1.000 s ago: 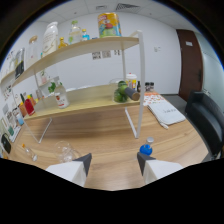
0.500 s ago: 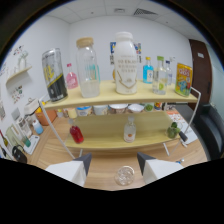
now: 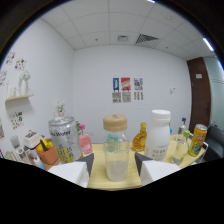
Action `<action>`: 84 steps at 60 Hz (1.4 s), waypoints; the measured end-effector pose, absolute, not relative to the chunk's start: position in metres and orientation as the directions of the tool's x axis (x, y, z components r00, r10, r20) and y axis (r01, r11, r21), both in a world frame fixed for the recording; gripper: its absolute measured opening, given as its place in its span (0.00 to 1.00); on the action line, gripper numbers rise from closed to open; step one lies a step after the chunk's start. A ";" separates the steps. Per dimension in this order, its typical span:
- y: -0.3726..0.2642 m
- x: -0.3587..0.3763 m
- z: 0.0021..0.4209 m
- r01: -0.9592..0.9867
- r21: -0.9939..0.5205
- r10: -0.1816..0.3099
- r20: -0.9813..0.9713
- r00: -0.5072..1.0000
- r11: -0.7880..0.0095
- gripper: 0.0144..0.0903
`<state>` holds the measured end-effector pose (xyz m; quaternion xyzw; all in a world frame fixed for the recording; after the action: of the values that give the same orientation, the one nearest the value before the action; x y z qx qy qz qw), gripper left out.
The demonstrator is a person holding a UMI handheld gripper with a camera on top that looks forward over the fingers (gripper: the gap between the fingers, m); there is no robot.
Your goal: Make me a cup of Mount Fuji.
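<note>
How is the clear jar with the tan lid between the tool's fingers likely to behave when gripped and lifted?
The clear jar stands upright on the shelf, between the open tool fingers, with gaps either side. It looks rigid and smooth-walled, so possibly slippery. It appears mostly empty, so probably light. Being tall and narrow with a wide tan lid, it may tip if nudged high.

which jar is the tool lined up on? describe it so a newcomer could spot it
Start at the wooden shelf top in front of the white wall with posters. Among the row of containers, look between the silver can and the white bottle. The clear jar stands between the open tool fingers; it alone has a tan lid and see-through sides.
</note>
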<state>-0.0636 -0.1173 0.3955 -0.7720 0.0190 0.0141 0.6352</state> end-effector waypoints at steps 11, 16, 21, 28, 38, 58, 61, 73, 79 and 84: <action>-0.097 -0.060 0.394 -0.032 -0.981 -0.045 -0.024 0.999 -0.192 0.38; -0.096 -0.060 0.397 -0.030 -0.983 -0.052 -0.020 0.998 -0.182 0.38; -0.097 -0.061 0.397 -0.034 -0.981 -0.047 -0.025 0.999 -0.192 0.36; -0.103 -0.059 0.404 -0.042 -0.983 -0.054 -0.033 0.998 -0.180 0.34; -0.127 -0.061 0.437 -0.042 -0.992 -0.022 -0.040 0.999 -0.116 0.33; -0.204 -0.074 0.357 -0.091 -0.986 0.040 -0.098 0.994 -0.140 0.33; -0.211 -0.079 0.325 -0.087 -0.980 0.040 -0.096 0.995 -0.177 0.33; -0.229 -0.079 0.201 -0.123 -0.942 -0.005 -0.128 0.992 -0.312 0.33; -0.232 -0.074 0.153 -0.177 -0.913 -0.048 -0.172 0.984 -0.368 0.33; -0.233 -0.076 0.127 -0.327 -0.860 -0.088 -0.319 0.944 -0.392 0.33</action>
<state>-0.0756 -0.2325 0.1271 -0.8268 0.1257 0.1113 0.5369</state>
